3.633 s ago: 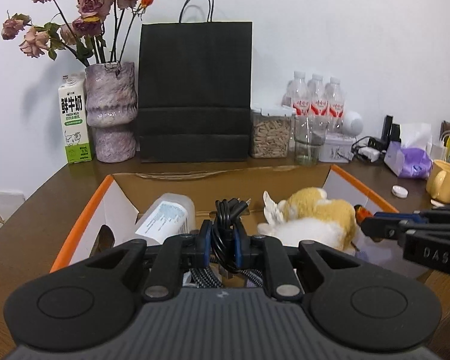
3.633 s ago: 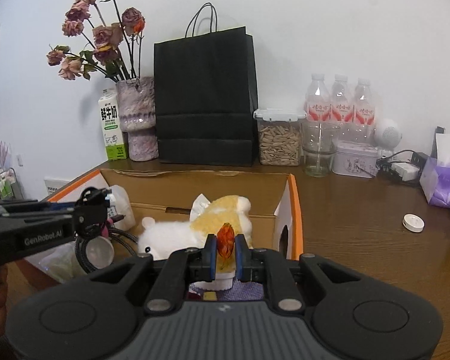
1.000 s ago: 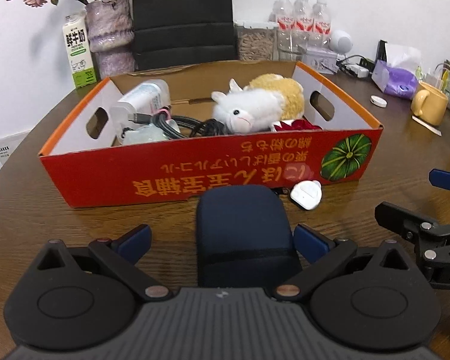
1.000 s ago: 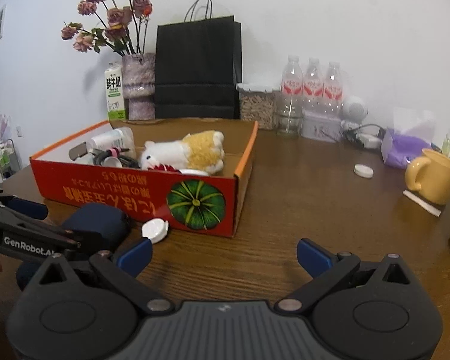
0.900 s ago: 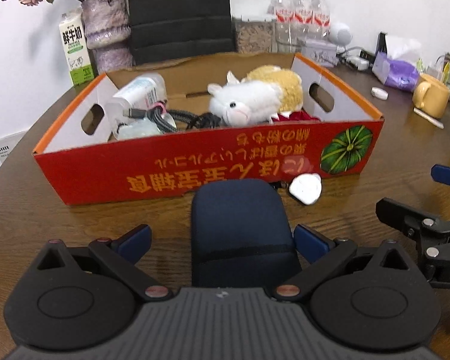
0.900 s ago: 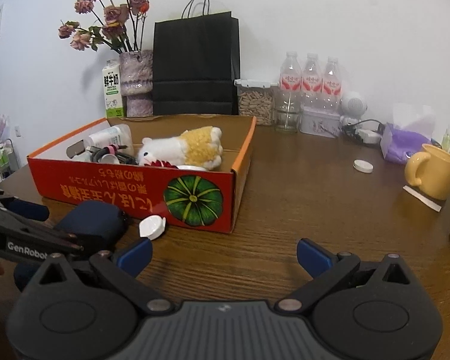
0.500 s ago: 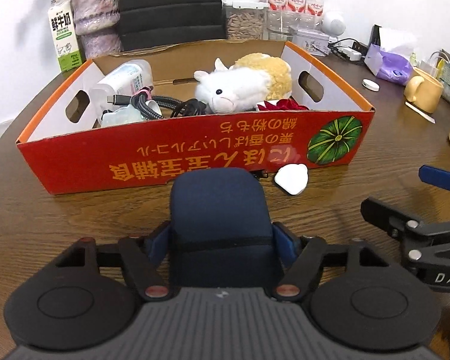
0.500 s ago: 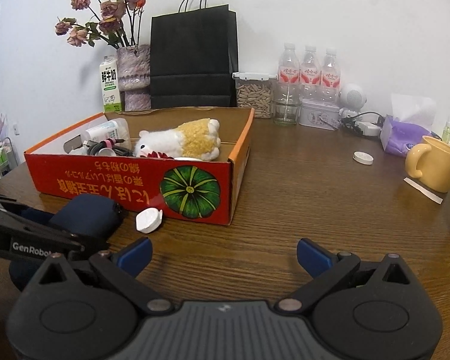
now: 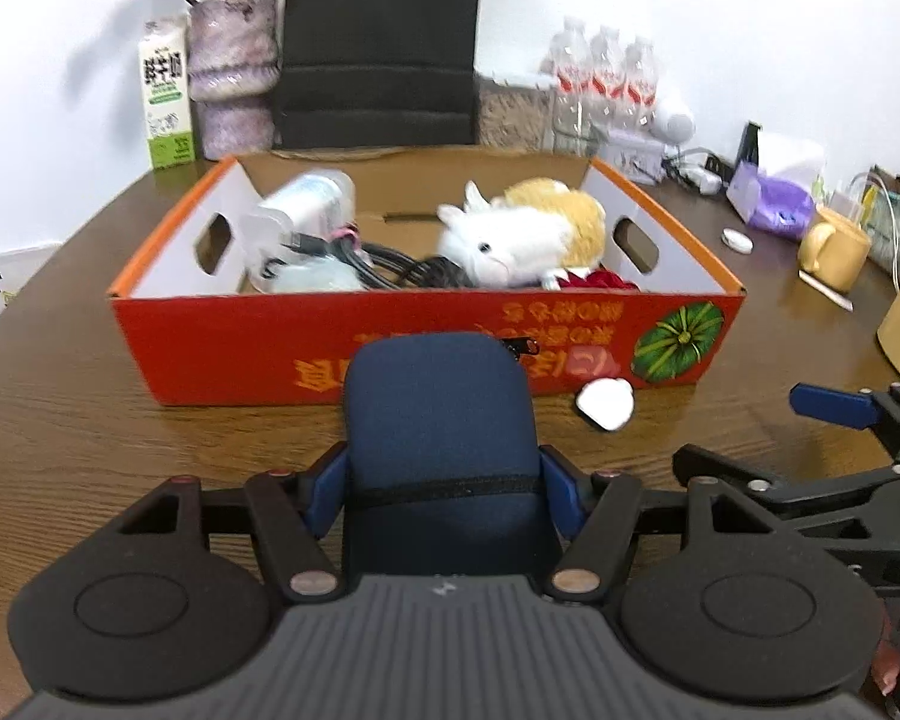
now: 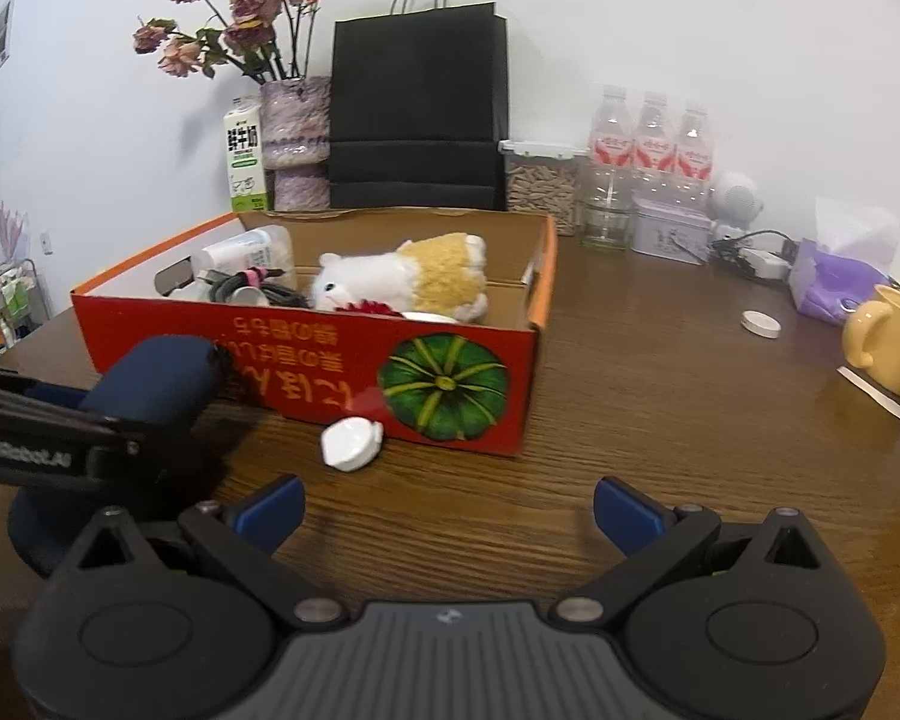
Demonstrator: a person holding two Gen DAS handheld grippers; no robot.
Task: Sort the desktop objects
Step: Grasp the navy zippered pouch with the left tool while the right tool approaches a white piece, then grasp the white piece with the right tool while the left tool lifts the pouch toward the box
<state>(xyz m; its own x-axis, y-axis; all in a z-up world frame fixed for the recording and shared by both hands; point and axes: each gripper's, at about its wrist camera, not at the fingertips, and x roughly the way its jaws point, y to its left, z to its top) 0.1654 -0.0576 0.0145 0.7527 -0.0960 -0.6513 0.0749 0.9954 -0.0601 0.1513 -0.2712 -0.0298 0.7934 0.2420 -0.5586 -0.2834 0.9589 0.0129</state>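
A navy zip case [image 9: 441, 420] sits between the blue pads [image 9: 324, 492] of my left gripper [image 9: 441, 489]. The jaws are closing and both pads press its sides. Its far end overlaps the front wall of the red cardboard box [image 9: 240, 336]. In the right wrist view the case [image 10: 156, 378] hangs just left of the box [image 10: 306, 372]. The box holds a white and yellow plush toy [image 9: 522, 234], black cables [image 9: 390, 264] and a white bottle [image 9: 306, 210]. My right gripper [image 10: 447, 507] stands open over bare table. A small white case [image 10: 351, 441] lies before the box.
Behind the box stand a black paper bag [image 10: 417, 108], a vase of dried roses [image 10: 294, 138], a milk carton [image 10: 246, 159] and water bottles [image 10: 651, 150]. To the right are a yellow mug [image 10: 894, 348], a white lid [image 10: 761, 324] and a purple tissue pack [image 10: 834, 282].
The left jaws went from wide open to closed on the navy case. The case now sits a little higher against the box front. The right gripper stayed open and nearly still.
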